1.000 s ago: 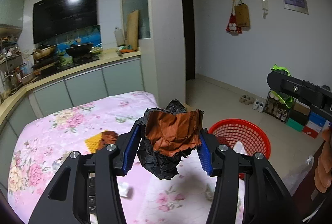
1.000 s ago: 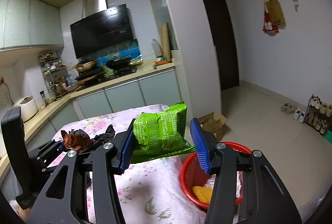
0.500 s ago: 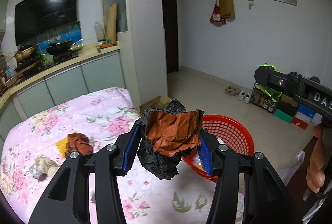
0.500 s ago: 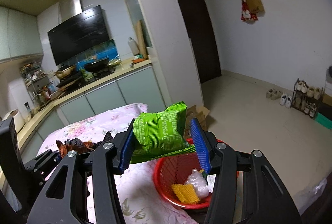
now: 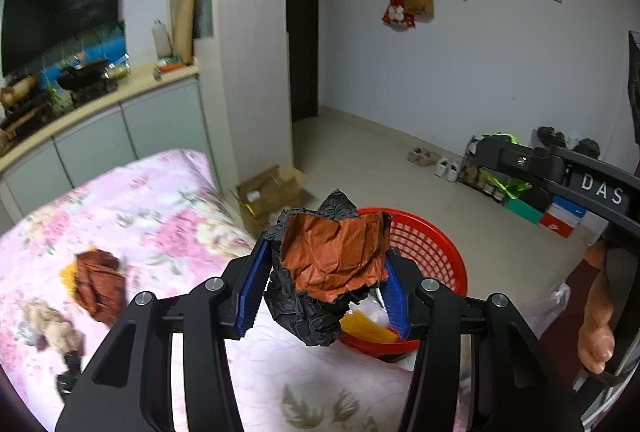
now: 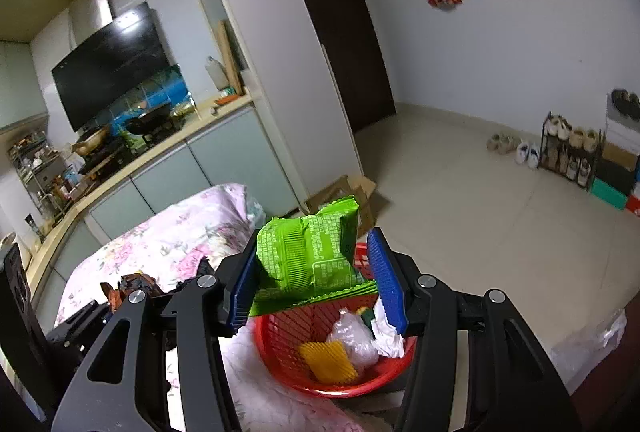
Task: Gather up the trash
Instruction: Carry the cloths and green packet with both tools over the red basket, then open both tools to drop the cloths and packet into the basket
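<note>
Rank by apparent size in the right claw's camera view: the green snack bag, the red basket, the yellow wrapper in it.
1. Red basket
2. Green snack bag, though nearness to the camera inflates it
3. Yellow wrapper

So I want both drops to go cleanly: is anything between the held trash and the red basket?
Nothing visible. The green packet in the right gripper and the crumpled wrapper in the left gripper hang by the open-topped red basket.
</note>
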A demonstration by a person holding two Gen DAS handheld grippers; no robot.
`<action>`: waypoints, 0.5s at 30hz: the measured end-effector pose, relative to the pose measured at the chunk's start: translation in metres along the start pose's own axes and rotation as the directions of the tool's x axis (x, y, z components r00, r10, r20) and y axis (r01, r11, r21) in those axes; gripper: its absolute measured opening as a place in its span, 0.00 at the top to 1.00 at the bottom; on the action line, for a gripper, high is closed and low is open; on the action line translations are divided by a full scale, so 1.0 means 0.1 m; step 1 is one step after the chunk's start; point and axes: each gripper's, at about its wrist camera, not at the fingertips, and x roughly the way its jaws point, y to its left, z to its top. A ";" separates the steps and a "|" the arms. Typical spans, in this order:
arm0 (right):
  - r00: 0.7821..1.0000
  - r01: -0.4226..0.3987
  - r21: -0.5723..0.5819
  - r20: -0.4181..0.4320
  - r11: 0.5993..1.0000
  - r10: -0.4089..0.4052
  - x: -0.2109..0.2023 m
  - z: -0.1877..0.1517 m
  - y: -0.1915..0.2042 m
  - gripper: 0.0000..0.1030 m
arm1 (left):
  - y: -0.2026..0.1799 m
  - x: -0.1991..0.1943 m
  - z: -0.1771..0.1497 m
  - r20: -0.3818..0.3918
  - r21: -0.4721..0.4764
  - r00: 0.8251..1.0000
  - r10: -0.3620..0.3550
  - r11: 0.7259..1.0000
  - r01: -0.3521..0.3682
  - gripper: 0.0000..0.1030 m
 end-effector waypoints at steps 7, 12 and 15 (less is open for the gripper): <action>0.996 -0.005 0.064 -0.090 0.998 0.010 0.30 -0.05 -0.19 0.51 | -0.05 0.38 -0.06 -0.093 -0.038 0.992 -0.084 0.996 0.080 0.53; 0.989 0.024 0.097 -0.150 0.995 -0.009 0.52 -0.14 -0.33 0.51 | -0.08 0.60 -0.13 -0.148 -0.071 0.981 -0.128 0.990 0.119 0.53; 0.982 0.031 0.133 -0.189 0.991 -0.006 0.65 -0.19 -0.43 0.51 | -0.13 0.74 -0.16 -0.187 -0.088 0.970 -0.156 0.986 0.141 0.53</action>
